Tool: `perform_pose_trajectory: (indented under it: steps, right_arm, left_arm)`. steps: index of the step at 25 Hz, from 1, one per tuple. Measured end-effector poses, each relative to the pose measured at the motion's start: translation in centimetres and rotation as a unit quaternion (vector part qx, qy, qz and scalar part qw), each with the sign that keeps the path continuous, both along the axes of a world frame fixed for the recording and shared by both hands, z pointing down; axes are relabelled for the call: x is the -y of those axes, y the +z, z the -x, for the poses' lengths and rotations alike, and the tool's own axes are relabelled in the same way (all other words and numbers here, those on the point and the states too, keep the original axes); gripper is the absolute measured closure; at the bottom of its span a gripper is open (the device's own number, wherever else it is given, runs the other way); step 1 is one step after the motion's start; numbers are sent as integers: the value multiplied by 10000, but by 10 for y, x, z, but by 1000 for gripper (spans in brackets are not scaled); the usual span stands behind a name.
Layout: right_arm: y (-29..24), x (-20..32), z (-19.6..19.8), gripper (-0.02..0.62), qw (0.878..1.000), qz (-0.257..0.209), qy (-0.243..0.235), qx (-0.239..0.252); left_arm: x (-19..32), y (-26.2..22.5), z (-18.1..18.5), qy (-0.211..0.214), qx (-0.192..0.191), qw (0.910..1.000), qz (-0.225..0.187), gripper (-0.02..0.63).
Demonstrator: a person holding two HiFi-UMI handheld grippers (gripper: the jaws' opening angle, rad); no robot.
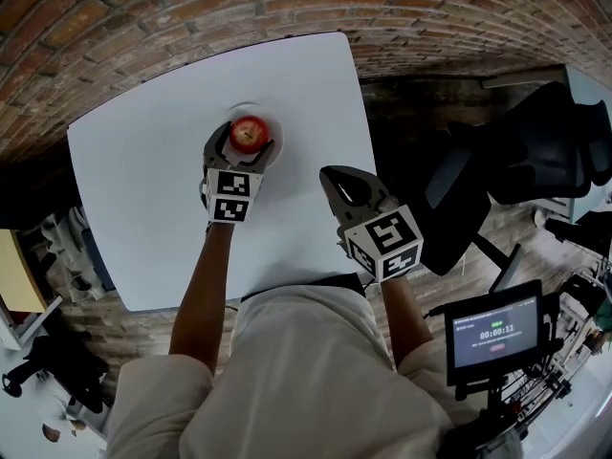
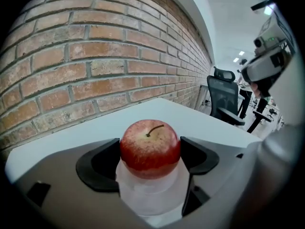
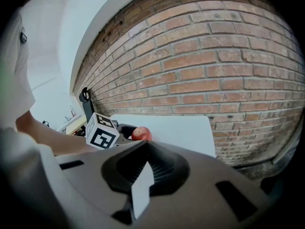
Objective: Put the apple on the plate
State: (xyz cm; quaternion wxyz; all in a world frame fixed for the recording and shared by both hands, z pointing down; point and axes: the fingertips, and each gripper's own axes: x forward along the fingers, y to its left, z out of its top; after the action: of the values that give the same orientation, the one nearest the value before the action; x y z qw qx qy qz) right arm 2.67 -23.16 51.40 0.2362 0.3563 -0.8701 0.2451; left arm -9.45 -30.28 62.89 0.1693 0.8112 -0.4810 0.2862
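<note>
- The apple (image 2: 150, 149) is red with a short brown stem, and it is at the far side of the white table (image 1: 143, 180).
- The left gripper (image 1: 244, 143) has its jaws one on each side of the apple. Both jaws touch the apple and pinch it.
- The apple is right over a small white plate (image 1: 251, 109). I cannot tell if it sits on the plate or is held just above it.
- The plate is white like the table, so it is hard to see.
- The right gripper (image 1: 333, 175) is over the right edge of the table, away from the apple. Its jaws are pressed together with nothing in them.
- A brick wall (image 2: 95, 56) runs along the far side of the table.
- A black chair (image 1: 516, 161) is on the floor to the right of the table.
- A small dark screen (image 1: 497, 333) is low on the right, near the person.
</note>
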Motion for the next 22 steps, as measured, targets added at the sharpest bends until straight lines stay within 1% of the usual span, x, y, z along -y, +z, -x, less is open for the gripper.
perform_pose_trajectory:
  steps: [8,17,22]
  right_arm:
    - [-3,-1,2,594,10000,-29,-17,37]
    - [-9,-4,1,594,9999,-99,-11,61]
    - [-15,-7,1,594,9998,-172,-21,82]
  left_arm:
    - [-3,0,1,-20,-11,10000,55,218]
    - [-9,-7,3,-154,-227,9996,59,216]
    - [-15,-12,5,-201,-241,9995,44,216]
